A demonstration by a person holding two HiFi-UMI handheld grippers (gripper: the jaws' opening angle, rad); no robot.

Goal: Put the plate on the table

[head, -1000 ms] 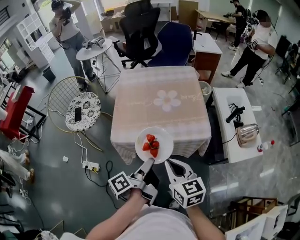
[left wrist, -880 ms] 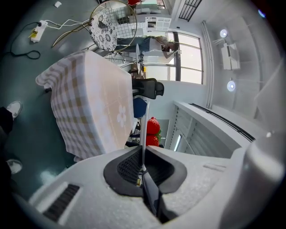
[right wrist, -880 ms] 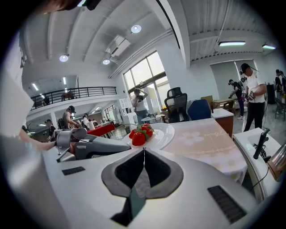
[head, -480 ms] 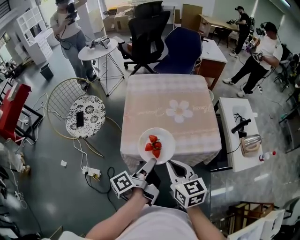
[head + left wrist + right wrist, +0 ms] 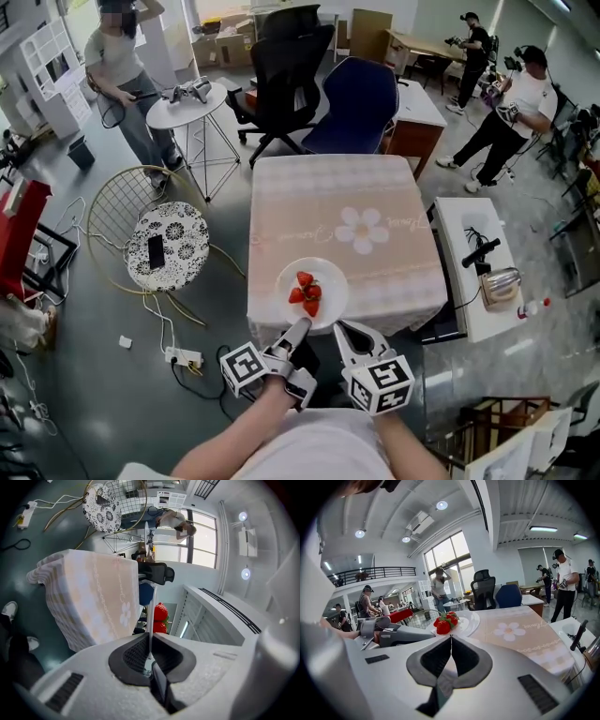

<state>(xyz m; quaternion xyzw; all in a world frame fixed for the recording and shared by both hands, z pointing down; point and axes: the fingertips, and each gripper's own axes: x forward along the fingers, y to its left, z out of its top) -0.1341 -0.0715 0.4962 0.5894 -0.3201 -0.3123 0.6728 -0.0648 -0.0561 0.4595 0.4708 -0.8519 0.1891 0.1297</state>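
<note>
Our left claw (image 5: 298, 328) pinches the near rim of the plate (image 5: 289, 274), which hangs level over the counter's (image 5: 328, 197) near edge with strawberries (image 5: 305, 291) on it. We cannot tell whether it touches down. The right claw (image 5: 339, 328) is closed on nothing, just beside that rim. We should carry the plate further in, flat so the fruit does not roll, then lower and release. Nothing lies on the counter ahead, and the chairs (image 5: 352, 94) stand beyond it, well clear.

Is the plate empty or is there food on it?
Not empty: red strawberries sit in the middle of the white plate.
</note>
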